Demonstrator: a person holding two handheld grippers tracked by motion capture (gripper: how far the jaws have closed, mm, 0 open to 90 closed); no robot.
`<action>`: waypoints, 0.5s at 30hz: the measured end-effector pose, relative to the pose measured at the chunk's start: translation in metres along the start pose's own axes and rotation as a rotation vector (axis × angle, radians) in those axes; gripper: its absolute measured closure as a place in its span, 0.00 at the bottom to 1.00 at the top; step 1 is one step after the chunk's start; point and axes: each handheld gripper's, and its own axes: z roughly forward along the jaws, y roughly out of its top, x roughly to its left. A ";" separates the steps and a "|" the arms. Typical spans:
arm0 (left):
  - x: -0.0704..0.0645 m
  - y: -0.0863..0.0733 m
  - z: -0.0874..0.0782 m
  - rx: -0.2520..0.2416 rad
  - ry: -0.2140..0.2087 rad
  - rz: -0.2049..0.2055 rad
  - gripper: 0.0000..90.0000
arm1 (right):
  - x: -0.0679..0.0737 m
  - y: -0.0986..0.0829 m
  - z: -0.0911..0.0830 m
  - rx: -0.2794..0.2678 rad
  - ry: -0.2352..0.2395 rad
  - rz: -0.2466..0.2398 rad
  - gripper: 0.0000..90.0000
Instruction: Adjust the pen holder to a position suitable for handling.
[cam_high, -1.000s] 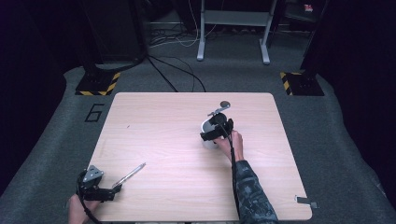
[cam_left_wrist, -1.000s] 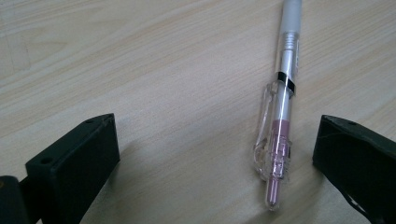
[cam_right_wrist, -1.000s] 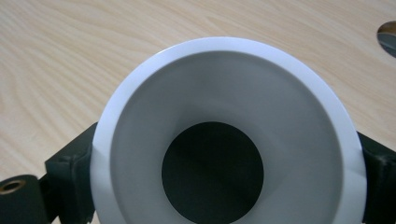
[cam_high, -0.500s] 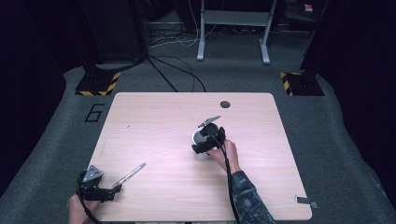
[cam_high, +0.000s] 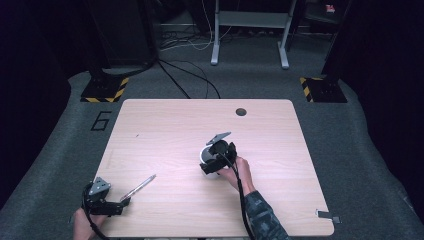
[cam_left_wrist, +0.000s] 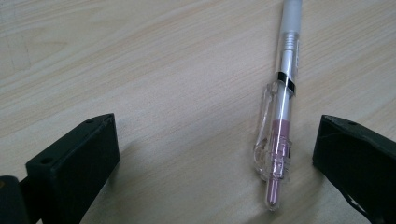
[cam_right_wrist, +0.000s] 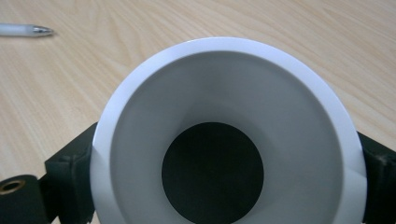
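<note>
A white cup (cam_high: 208, 164) with a dark bottom is near the middle of the wooden table (cam_high: 165, 130), with my right gripper (cam_high: 216, 159) shut on it. In the right gripper view the cup's (cam_right_wrist: 219, 79) mouth faces the camera, and the right gripper (cam_right_wrist: 224, 156) has one jaw pressed on each side. A clear pen (cam_high: 140, 185) with pink ink lies at the front left. My left gripper (cam_high: 123, 201) rests just behind the pen's end and is open. In the left gripper view the pen (cam_left_wrist: 280, 116) lies between the jaws of the left gripper (cam_left_wrist: 217, 128), close to the right jaw and untouched.
A dark round hole (cam_high: 241, 111) sits near the table's far edge. A small metal piece (cam_high: 325, 215) lies at the front right corner. Beyond the table are two striped floor bases (cam_high: 104, 89) and loose cables (cam_high: 190, 82). The pen's tip (cam_right_wrist: 28, 30) lies at the upper left of the right gripper view.
My right gripper has carried the white cup from the far right of the table toward its middle and nearer the person. The left gripper and pen have not moved.
</note>
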 end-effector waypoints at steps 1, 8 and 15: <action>0.000 0.000 0.000 -0.001 0.000 0.000 0.00 | 0.002 0.000 0.000 0.000 0.003 -0.004 0.06; 0.000 0.000 0.000 0.000 0.000 0.001 0.00 | 0.008 -0.003 0.001 -0.014 0.035 -0.003 0.01; 0.000 0.000 0.000 -0.006 0.001 -0.007 0.00 | 0.006 -0.016 -0.014 -0.069 0.076 0.022 0.00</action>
